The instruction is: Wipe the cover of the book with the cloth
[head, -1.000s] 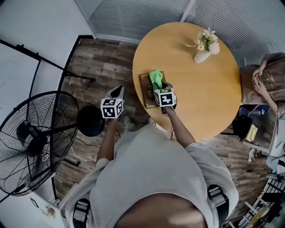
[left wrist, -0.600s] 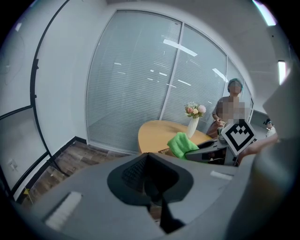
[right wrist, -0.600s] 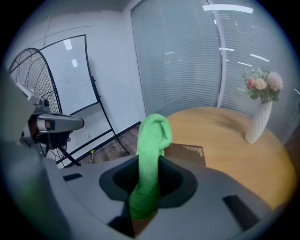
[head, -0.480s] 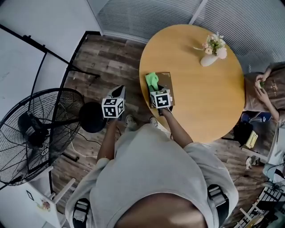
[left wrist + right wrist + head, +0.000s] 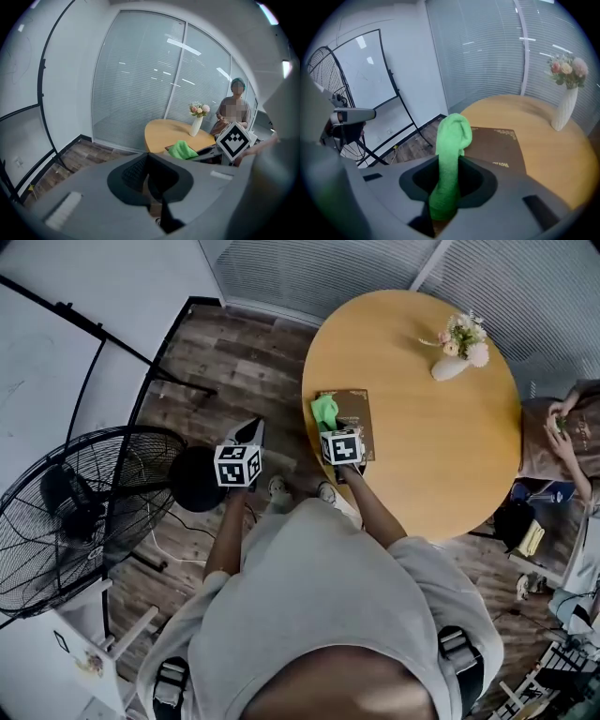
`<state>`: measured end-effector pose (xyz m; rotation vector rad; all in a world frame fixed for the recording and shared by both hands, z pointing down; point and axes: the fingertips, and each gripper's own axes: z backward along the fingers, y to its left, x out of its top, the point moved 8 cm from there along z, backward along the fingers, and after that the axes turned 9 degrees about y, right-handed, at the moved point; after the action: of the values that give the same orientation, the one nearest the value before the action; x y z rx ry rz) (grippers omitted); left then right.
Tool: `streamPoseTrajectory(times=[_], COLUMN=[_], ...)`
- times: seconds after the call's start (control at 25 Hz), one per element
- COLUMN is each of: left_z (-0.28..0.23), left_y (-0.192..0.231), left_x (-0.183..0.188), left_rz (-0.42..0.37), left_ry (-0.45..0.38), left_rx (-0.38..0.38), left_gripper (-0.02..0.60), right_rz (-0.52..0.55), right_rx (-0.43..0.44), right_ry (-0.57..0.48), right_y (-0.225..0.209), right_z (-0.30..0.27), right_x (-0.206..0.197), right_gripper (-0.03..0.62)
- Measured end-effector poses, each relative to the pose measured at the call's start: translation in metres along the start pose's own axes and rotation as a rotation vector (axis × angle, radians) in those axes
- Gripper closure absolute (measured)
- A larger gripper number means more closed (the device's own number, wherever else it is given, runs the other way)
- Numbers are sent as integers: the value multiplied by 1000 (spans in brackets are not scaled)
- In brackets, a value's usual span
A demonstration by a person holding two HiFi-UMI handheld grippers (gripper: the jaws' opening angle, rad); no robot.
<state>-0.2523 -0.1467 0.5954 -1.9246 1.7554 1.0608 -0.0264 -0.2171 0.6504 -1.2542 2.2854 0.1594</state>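
Note:
A brown book [image 5: 354,413] lies on the round wooden table [image 5: 422,446], near its left edge. My right gripper [image 5: 332,430] is shut on a green cloth [image 5: 324,411], which rests over the book's left part. In the right gripper view the cloth [image 5: 452,136] stands up out of the jaws [image 5: 449,161], with the book's cover [image 5: 494,145] just behind it. My left gripper [image 5: 251,433] hangs off the table over the floor, shut on nothing. From the left gripper view [image 5: 149,161] the cloth [image 5: 183,150] shows far ahead.
A white vase of flowers [image 5: 455,351] stands at the table's far side. A person [image 5: 562,432] sits at the right. A large standing fan [image 5: 75,517] and a black round base [image 5: 192,482] are on the wooden floor at the left, near a whiteboard stand [image 5: 389,84].
My right gripper has drawn the green cloth from the middle of the cover toward the book's left edge. The left gripper has stayed in place.

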Motion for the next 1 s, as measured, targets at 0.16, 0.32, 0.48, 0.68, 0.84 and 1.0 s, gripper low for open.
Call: streamPoseTrajectory(times=[0.16,0.32,0.48,0.68,0.84,1.0], left_z=[-1,-3,-8,-13,-17,-21], left_y=[0,-4,-8,-14,-21,-27], left_x=[-3,0,1,3,5,10], left_rz=[-1,-4,-12,-19,-23,-29], left_ry=[6,6,11,15,12,8], left_rx=[-4,-13,-22,-34,-46,-57], left_gripper=[575,575,574,574,574,574], right_rz=[-20,-18,-26,-39,-52,-48], right_rx=[3,7,9,1,-14,-25], right_ry=[5,6,4,11,7,11], right_y=[-1,-1,-3,-10,-18,-26], right_z=[-5,-4,-4,-2,0,2], right_x=[-2,-1,-2,-4,-6,-8], right_gripper=[493,493,493,493,493,493])
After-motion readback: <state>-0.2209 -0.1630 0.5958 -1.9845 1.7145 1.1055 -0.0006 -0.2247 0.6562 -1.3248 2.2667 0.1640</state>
